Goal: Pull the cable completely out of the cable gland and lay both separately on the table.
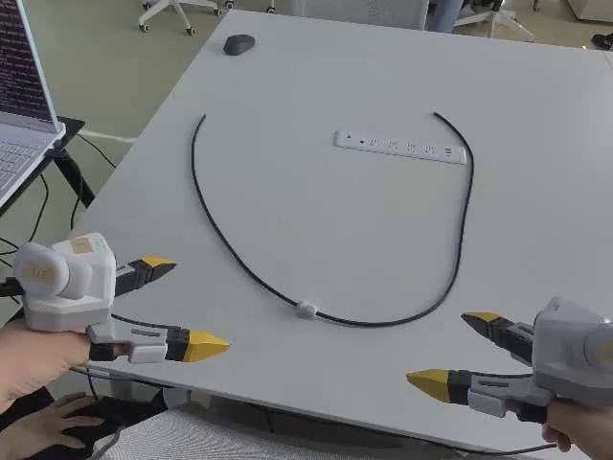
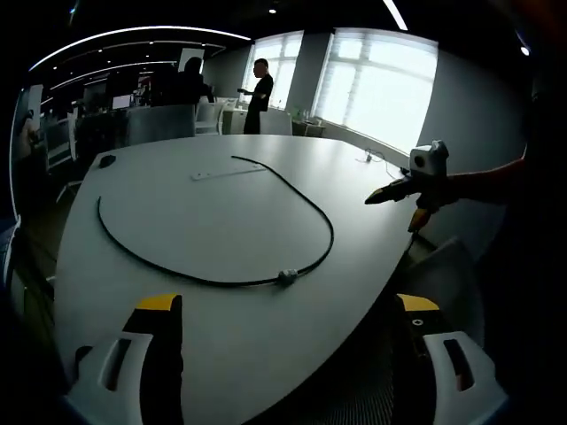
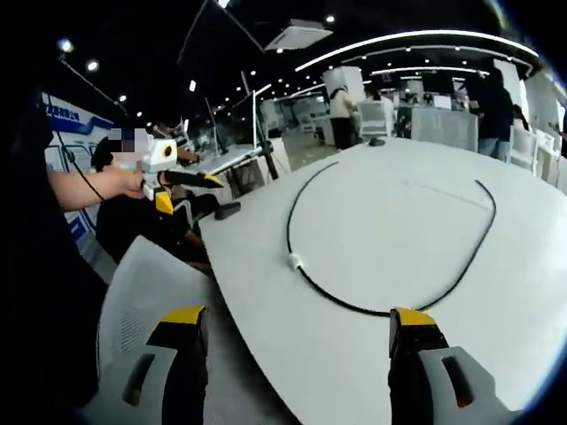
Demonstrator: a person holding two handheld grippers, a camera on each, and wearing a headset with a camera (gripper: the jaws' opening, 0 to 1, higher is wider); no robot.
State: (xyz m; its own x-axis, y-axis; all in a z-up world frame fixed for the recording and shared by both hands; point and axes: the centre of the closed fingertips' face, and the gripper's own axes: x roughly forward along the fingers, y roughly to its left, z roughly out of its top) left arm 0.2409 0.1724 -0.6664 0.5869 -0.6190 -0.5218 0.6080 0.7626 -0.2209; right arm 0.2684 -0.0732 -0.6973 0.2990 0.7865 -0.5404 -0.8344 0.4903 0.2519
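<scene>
**Gland on the cable, both tongs spread and empty**

Your left gripper (image 1: 192, 304) and right gripper (image 1: 445, 347) hover at the near edge of the table (image 1: 316, 220), one at each side. The jaws of both stand wide apart and hold nothing. The black cable (image 1: 378, 325) lies on the tabletop in a wide U that opens away from you. The small white cable gland (image 1: 306, 310) is threaded on it at the bottom of the curve, between your two grippers and apart from both. A white power strip (image 1: 400, 147) lies inside the loop, and a mouse (image 1: 238, 43) sits at the far edge.
</scene>
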